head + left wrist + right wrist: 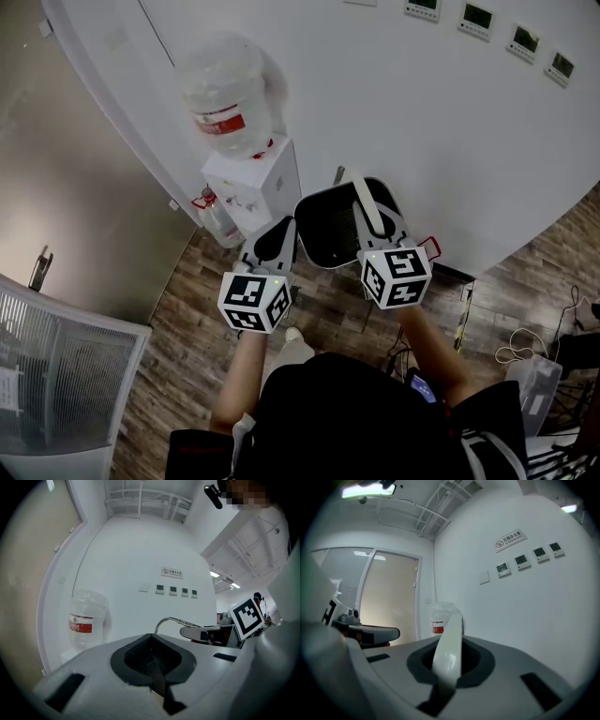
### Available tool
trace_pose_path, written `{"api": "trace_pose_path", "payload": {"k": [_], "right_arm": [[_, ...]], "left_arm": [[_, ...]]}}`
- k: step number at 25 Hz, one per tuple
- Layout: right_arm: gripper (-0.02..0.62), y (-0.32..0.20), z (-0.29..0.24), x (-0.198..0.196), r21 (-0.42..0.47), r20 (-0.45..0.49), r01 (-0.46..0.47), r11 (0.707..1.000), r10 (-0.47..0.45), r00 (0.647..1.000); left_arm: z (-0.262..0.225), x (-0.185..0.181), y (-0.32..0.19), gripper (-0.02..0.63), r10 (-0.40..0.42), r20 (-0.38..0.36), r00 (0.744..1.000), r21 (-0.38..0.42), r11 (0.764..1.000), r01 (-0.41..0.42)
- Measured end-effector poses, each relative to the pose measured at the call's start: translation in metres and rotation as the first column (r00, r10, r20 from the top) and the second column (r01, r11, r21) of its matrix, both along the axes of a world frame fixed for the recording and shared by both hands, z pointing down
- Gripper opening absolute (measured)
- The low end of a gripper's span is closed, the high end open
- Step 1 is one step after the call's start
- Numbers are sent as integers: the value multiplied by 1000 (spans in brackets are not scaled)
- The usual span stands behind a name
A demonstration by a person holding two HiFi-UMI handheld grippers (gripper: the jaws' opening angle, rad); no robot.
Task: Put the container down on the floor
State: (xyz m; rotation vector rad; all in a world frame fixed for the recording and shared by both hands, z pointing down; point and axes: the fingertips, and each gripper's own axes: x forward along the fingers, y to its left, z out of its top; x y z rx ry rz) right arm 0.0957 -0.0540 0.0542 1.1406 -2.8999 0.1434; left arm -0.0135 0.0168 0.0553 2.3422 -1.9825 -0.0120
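Head view. The container, a dark bin with a pale handle, is shown hanging clear of the wooden floor, directly ahead of the person. The right gripper is clamped on the handle from the near side and carries the load. The left gripper is seen just beside the container's left rim (contact cannot be confirmed). The handle's long axis runs away from the person. The water dispenser stands close on the left and the white wall lies behind. Open floor lies straight below and toward the person, so a vertical descent is judged the clearest path.

Left gripper view. The left gripper is shown with its jaws closed together and nothing discernible between them. The water bottle appears ahead to the left.

Right gripper view. The right gripper is shown with the handle held upright between its jaws. The left gripper is seen to the left.
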Motion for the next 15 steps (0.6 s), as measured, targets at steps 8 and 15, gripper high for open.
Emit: {"api": "trace_pose_path", "payload": {"k": [8,15], "right_arm": [[34,-26,7,-34,-9,-12,-38,999,38,999],[34,-51,13,-66,-20,-27,-106,994,105,994]], "left_arm": [[13,-38,-28,17,25,-24,999,-13,1000,-25],[27,-80,-55,17,69,-47,997,-39,997,-71]]}}
